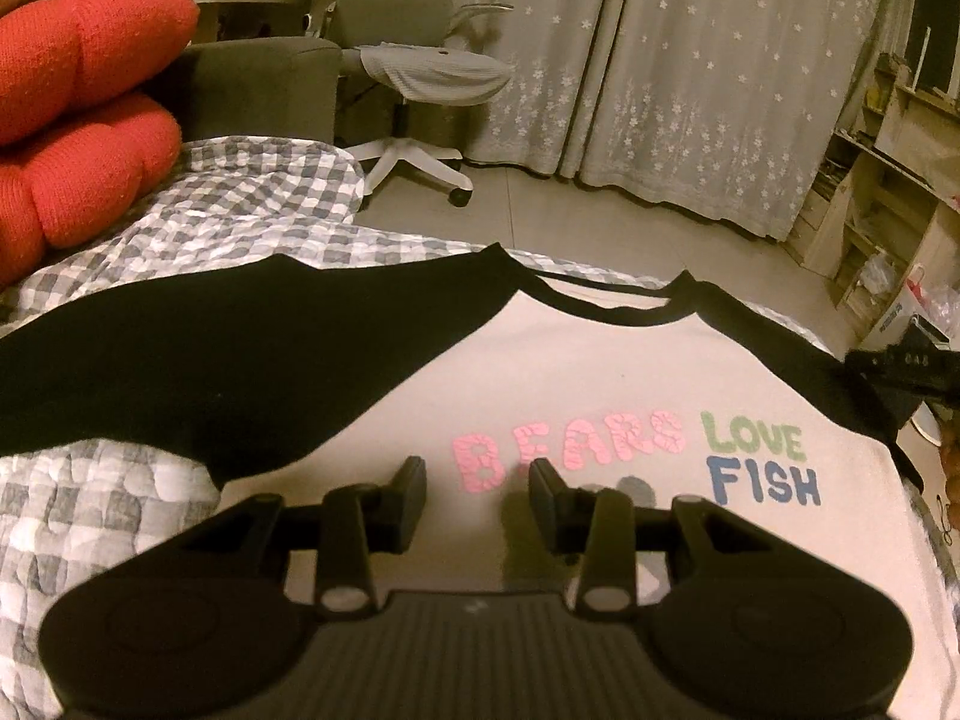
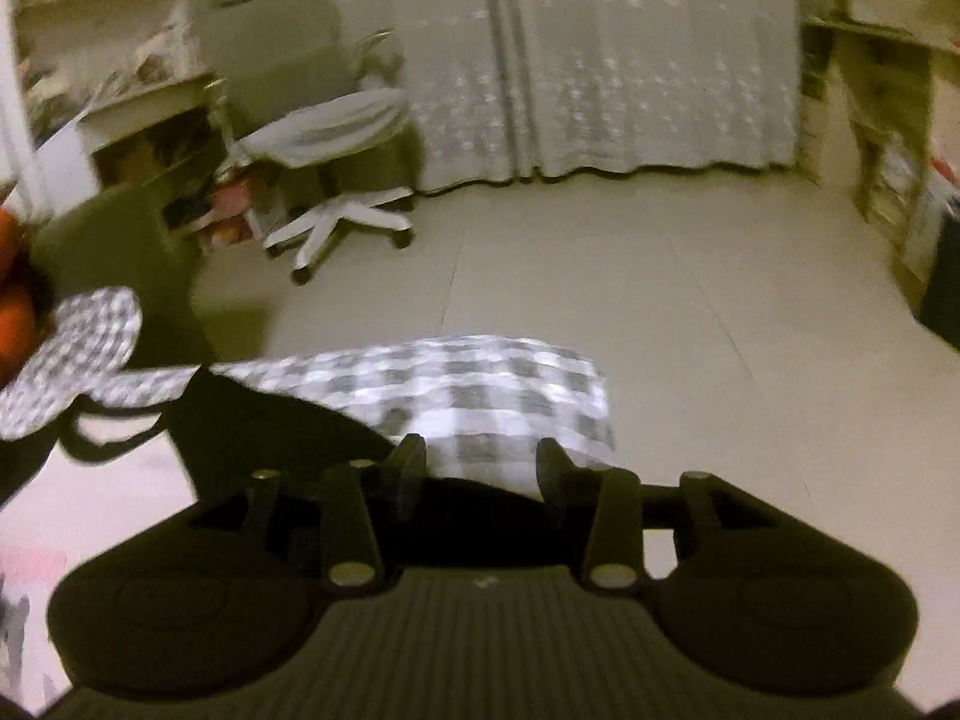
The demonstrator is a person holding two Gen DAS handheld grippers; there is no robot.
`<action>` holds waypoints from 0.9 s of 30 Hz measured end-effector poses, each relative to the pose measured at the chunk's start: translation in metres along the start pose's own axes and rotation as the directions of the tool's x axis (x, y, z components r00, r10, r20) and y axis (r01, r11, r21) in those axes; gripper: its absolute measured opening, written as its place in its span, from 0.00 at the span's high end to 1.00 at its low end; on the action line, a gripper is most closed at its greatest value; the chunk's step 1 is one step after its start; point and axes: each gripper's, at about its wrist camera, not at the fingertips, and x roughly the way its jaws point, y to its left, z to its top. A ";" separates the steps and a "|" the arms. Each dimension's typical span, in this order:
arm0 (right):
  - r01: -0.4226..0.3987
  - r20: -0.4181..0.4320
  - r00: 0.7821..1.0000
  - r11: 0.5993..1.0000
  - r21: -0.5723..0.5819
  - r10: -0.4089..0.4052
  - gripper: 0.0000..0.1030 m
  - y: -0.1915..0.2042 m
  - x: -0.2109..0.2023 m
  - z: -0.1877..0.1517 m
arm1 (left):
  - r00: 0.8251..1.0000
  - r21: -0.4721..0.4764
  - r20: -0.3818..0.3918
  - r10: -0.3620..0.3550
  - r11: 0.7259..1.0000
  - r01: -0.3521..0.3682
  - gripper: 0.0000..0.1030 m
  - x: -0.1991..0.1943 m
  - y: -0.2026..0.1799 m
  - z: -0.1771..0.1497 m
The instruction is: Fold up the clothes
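Note:
A cream T-shirt with black sleeves and the print "BEARS LOVE FISH" lies flat, front up, on the bed. Its left black sleeve spreads out over the quilt. My left gripper hovers open just above the chest print, nothing between its fingers. My right gripper shows at the shirt's right shoulder. In the blurred right wrist view, the right gripper stands open over the other black sleeve near the bed's corner. Dark cloth lies low between its fingers, and the pads do not press on it.
A grey-and-white checked quilt covers the bed, ending at a corner with bare floor beyond. Red cushions are piled at the left. An office chair, curtains and shelves stand past the bed.

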 end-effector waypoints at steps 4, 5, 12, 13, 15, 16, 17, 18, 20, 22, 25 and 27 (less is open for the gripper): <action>0.004 -0.036 0.999 0.999 0.042 -0.002 0.59 -0.013 -0.002 -0.005 | 1.000 0.000 0.000 0.002 1.000 -0.002 0.62 0.000 0.000 0.000; 0.001 -0.042 0.999 0.998 0.064 0.002 0.55 -0.017 -0.001 -0.007 | 1.000 0.001 0.000 0.002 1.000 -0.002 0.62 0.000 0.000 0.000; 0.018 -0.041 0.999 0.977 0.214 -0.009 0.53 -0.049 -0.005 -0.011 | 1.000 -0.014 -0.005 -0.002 1.000 0.002 0.62 0.000 0.004 0.001; 0.001 -0.040 0.999 0.972 0.236 0.009 0.53 -0.053 -0.005 -0.013 | 1.000 -0.016 -0.005 -0.002 1.000 0.002 0.62 0.000 0.004 0.001; -0.026 -0.035 0.999 0.959 0.284 0.037 0.52 -0.060 -0.005 -0.016 | 1.000 -0.012 -0.005 0.001 1.000 -0.002 0.62 0.000 0.003 0.001; -0.039 -0.031 0.998 0.949 0.313 0.051 0.52 -0.064 -0.005 -0.017 | 1.000 -0.008 -0.004 0.003 1.000 -0.003 0.62 0.000 0.002 0.000; -0.048 -0.028 0.998 0.939 0.341 0.061 0.50 -0.069 -0.006 -0.018 | 1.000 -0.007 -0.004 0.003 1.000 -0.003 0.62 0.000 0.002 0.000; -0.058 -0.025 0.997 0.927 0.370 0.073 0.50 -0.074 -0.006 -0.019 | 1.000 -0.008 -0.004 0.002 1.000 -0.002 0.62 0.000 0.003 0.000; -0.081 -0.019 0.995 0.900 0.428 0.099 0.48 -0.085 -0.006 -0.022 | 1.000 -0.009 -0.005 -0.001 1.000 0.001 0.62 0.000 0.004 0.000; -0.095 -0.019 0.993 0.882 0.461 0.116 0.46 -0.093 -0.004 -0.024 | 1.000 -0.008 -0.005 -0.001 1.000 0.001 0.62 0.000 0.004 0.000; -0.088 -0.023 0.993 0.864 0.496 0.115 0.45 -0.101 -0.008 -0.026 | 1.000 -0.004 -0.005 0.000 1.000 0.000 0.62 0.000 0.003 0.000; -0.074 -0.035 0.994 0.852 0.519 0.108 0.45 -0.107 -0.010 -0.027 | 1.000 -0.003 -0.005 0.001 1.000 -0.001 0.62 0.000 0.003 0.000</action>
